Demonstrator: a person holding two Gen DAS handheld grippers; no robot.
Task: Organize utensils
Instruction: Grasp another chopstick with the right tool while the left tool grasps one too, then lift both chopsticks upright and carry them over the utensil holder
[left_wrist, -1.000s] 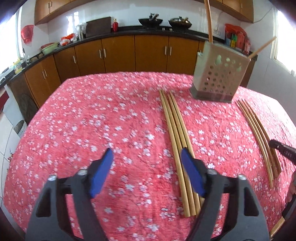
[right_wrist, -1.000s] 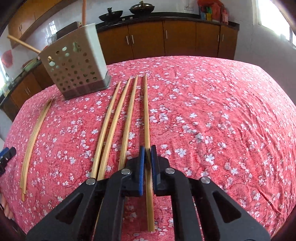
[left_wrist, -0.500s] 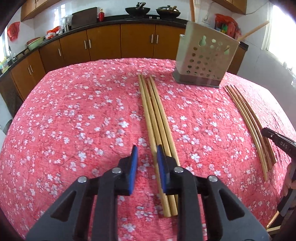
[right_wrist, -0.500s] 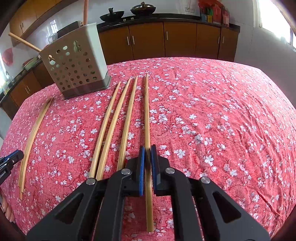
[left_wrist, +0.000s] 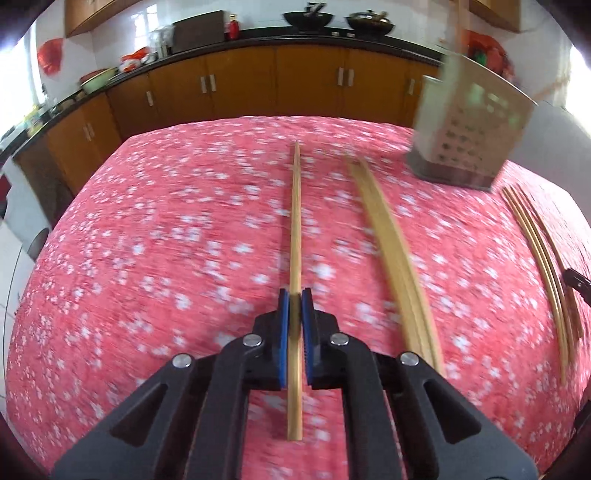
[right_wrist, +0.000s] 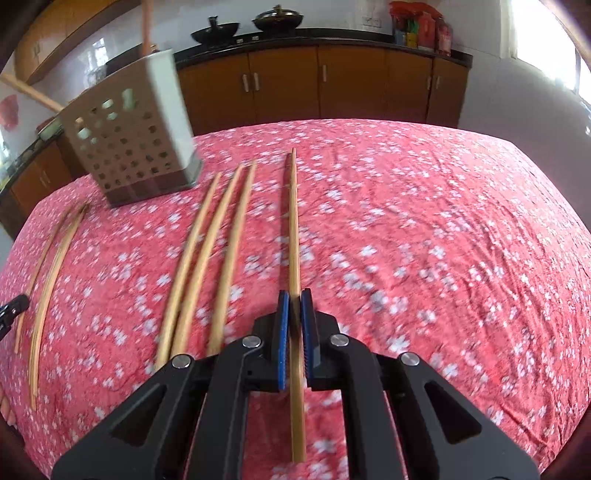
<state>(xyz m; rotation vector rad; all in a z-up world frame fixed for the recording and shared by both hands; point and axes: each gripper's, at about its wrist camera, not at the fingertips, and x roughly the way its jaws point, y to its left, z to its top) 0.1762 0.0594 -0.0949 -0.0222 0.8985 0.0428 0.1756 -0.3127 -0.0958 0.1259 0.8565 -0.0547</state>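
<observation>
1. Two tongs show, one per hand. The left tongs (left_wrist: 294, 297) are clenched on one chopstick (left_wrist: 296, 225), gripped between the blue pads (left_wrist: 283, 332). The right tongs (right_wrist: 294, 297) are clenched on another single chopstick (right_wrist: 293, 221) in the same way.
2. In the right wrist view, three loose chopsticks (right_wrist: 210, 254) lie side by side just left of the gripped one. A thinner bundle (right_wrist: 51, 269) lies well apart at the far left; its count is too blurred to tell.
3. In the left wrist view, a blurred group of sticks (left_wrist: 395, 254) lies right of the gripped one, with a further bundle (left_wrist: 535, 251) nearer the right edge. Neither can be counted.
4. One perforated utensil holder (right_wrist: 133, 129) stands at the far side of the worktop, with sticks poking out of its top. It appears at far left in the right view and far right (left_wrist: 469, 125) in the left view.
5. The worktop is covered by a red cloth with white flowers (right_wrist: 424, 240). Behind it run brown kitchen cabinets (right_wrist: 317, 81) under a dark counter carrying two black woks (right_wrist: 247, 26).
6. Each gripped chopstick has its long axis running near to far, along the tongs. One end sticks out toward the camera and the other points at the cabinets. The loose sticks run roughly the same way.
</observation>
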